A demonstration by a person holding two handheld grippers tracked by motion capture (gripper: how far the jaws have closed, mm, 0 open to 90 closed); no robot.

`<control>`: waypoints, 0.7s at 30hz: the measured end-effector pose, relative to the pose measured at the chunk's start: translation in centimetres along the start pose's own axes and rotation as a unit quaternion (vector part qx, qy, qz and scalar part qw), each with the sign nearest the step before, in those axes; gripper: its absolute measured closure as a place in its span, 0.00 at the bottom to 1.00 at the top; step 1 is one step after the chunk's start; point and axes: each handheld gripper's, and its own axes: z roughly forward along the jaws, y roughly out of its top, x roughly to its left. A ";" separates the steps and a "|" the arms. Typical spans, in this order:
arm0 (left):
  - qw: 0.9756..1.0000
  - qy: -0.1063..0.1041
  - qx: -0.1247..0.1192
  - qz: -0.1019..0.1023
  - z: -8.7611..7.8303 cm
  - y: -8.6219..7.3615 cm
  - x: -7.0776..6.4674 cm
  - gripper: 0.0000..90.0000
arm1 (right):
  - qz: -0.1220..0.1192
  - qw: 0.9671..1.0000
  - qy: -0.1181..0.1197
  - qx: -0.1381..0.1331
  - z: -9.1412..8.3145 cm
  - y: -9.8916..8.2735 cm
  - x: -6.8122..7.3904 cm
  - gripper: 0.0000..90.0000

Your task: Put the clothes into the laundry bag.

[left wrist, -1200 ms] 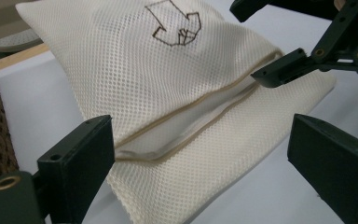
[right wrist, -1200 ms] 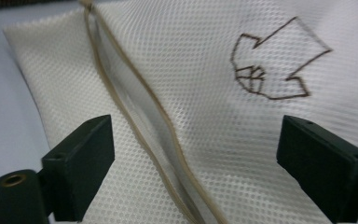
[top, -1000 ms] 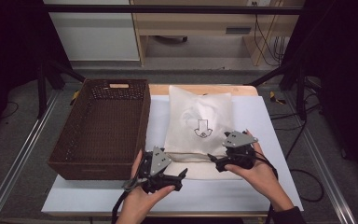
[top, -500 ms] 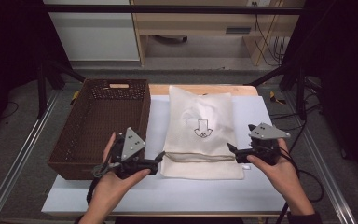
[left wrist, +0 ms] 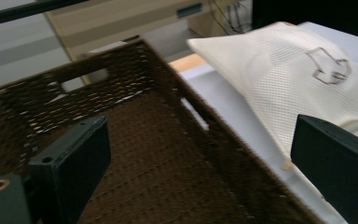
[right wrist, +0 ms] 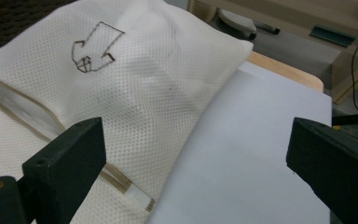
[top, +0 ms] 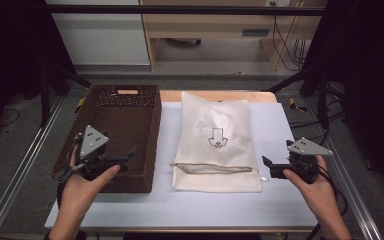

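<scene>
High view: a dark brown wicker basket point(top: 117, 131) is set at the table's left edge, and a white mesh drawstring bag point(top: 217, 142) printed with an arrow mark point(top: 216, 137) is laid flat mid-table, its far end near the table's far edge and its drawstring hem toward the near edge. The left gripper point(top: 127, 155) is held over the basket's near left corner, and the right gripper point(top: 269, 167) is held above the white table point(top: 280, 125) just beside the bag's near right corner. Left gripper view: the jaws are seen spread wide with nothing between them, above the basket's woven floor point(left wrist: 168, 163), with the bag point(left wrist: 298, 79) lying beyond the basket's wall. Right gripper view: the jaws are likewise spread wide and empty, with the bag's drawstring hem point(right wrist: 51, 126) and the arrow mark point(right wrist: 95, 46) visible ahead.
</scene>
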 end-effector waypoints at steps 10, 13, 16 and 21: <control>0.999 0.034 -0.009 -0.041 -1.9 -2.1 4.4 0.05 | 0.039 0.999 -0.024 0.008 -0.6 -3.4 -2.0 0.06; 0.998 0.043 -0.016 -0.047 -2.5 -2.7 5.4 0.04 | 0.054 0.998 -0.026 0.011 -0.6 -4.4 -2.3 0.06; 0.996 0.051 -0.025 -0.062 -3.0 -3.4 6.4 0.04 | 0.061 0.998 -0.030 0.017 -0.4 -5.4 -2.5 0.05; 0.994 0.062 -0.036 -0.086 -3.7 -4.4 7.8 0.04 | 0.078 0.996 -0.033 0.021 -0.2 -6.5 -2.6 0.05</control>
